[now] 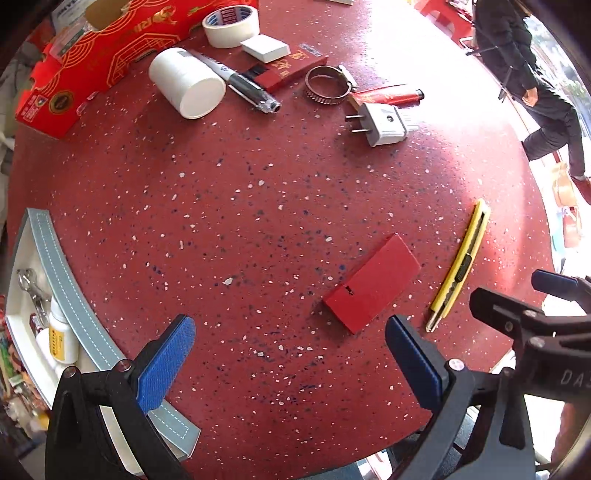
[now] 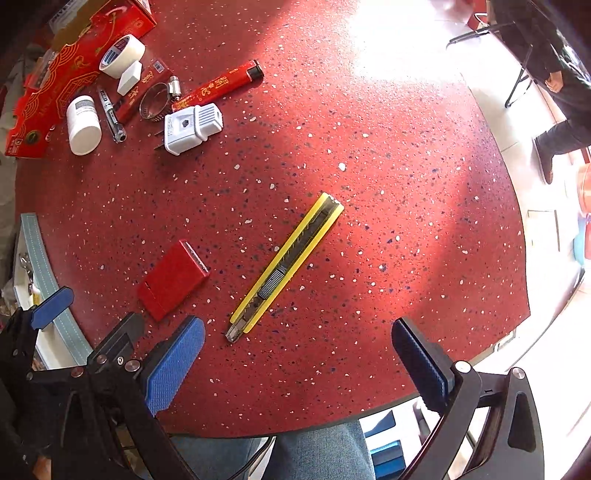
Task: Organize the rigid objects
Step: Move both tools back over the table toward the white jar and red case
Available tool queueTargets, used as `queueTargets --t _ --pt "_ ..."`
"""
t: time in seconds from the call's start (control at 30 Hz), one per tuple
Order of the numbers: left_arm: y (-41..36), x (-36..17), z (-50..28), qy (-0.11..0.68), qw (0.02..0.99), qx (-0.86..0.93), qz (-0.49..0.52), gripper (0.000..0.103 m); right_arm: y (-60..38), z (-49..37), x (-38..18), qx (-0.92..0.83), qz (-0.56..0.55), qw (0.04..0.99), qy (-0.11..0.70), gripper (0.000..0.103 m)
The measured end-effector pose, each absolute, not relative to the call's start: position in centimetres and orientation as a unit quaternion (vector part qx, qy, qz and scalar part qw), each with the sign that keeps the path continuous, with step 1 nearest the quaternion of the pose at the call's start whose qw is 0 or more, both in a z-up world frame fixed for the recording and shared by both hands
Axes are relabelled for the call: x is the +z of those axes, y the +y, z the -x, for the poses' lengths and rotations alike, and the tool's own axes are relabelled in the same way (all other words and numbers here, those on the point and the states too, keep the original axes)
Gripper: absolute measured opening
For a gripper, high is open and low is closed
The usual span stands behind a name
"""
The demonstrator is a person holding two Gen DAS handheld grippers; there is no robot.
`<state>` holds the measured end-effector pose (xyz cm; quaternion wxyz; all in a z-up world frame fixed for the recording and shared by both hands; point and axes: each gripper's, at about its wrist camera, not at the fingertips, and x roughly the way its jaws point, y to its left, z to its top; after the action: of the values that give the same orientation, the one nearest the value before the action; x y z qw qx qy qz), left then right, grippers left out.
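Note:
A flat red box (image 1: 371, 283) (image 2: 173, 278) and a yellow utility knife (image 1: 460, 264) (image 2: 286, 264) lie near the front of the red speckled round table (image 1: 258, 184). My left gripper (image 1: 291, 354) is open and empty, just in front of the red box. My right gripper (image 2: 299, 358) is open and empty, just in front of the knife's blade end. A grey-rimmed white tray (image 1: 62, 280) (image 2: 37, 254) at the left edge holds a small white bottle (image 1: 61, 338) and keys (image 1: 31, 291).
At the back lie a white plug adapter (image 1: 382, 125) (image 2: 192, 127), metal hose clamp (image 1: 327, 85), red lighter (image 2: 218, 86), black marker (image 1: 240, 83), white jar (image 1: 186, 83), tape roll (image 1: 231, 26), white block (image 1: 264, 47) and red cartons (image 1: 92, 66). A person stands at the right (image 1: 535, 74).

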<state>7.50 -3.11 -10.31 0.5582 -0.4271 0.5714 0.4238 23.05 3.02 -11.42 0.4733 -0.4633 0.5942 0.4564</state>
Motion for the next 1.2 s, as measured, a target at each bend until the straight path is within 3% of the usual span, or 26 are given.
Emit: queueTargets --t 0.3,0.53,0.8,1.2 --pt "0.9 -7.8 1.6 0.480 0.514 0.513 0.492 0.103 5.0 -15.6 -10.9 0.563 0.530 0.418 0.478 0.102" --pt "8.7 -8.5 2.4 0.430 0.500 0.544 0.518 0.103 4.8 -7.7 -11.2 0.607 0.566 0.376 0.411 0.102" --pt "15.4 -10.0 0.2 0.399 0.491 0.563 0.532 0.103 4.6 -4.4 -13.0 0.590 0.583 0.365 0.424 0.102" --pt "17.1 -13.7 0.3 0.401 0.471 0.564 0.548 0.103 3.9 -3.5 -13.2 0.586 0.593 0.369 0.410 0.103"
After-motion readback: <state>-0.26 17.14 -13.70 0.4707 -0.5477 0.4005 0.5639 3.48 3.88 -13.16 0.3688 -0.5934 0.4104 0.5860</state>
